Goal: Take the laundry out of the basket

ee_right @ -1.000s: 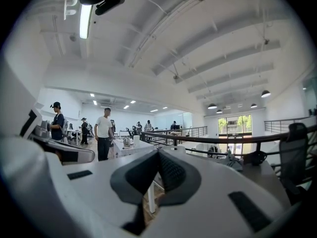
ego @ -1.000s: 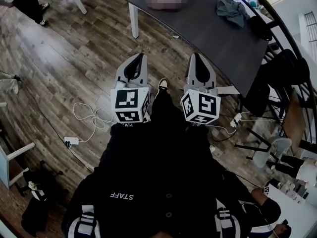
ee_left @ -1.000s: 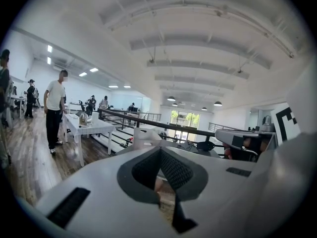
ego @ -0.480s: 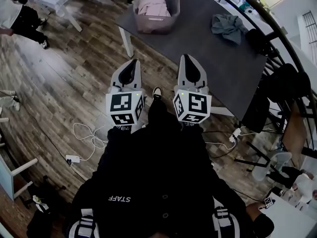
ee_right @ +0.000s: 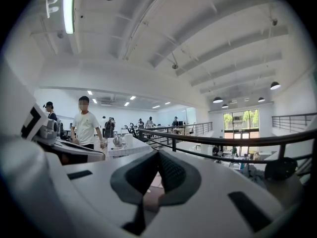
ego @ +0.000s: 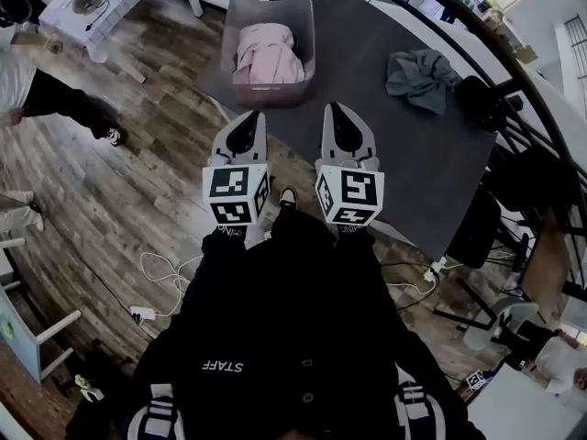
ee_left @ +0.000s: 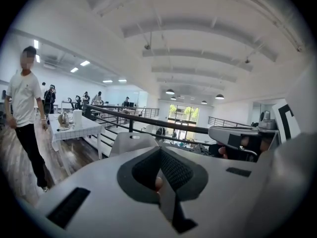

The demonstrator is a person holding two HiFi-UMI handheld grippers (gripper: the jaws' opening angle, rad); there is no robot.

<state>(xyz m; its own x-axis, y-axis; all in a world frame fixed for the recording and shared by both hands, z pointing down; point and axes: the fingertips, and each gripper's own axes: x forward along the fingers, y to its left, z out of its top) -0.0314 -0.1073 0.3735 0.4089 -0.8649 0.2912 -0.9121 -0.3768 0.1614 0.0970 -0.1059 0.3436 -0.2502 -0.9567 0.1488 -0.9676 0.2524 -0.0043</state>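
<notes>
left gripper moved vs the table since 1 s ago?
Yes. The left gripper has advanced toward the table: its tip was over floor, short of the table corner; now it reaches the near edge, just short of the basket.

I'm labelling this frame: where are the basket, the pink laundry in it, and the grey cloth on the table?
basket point(ego: 271, 7), head view, its bare far wall.
pink laundry point(ego: 268, 53), head view, middle of the pile.
grey cloth point(ego: 420, 79), head view, middle of the heap.
</notes>
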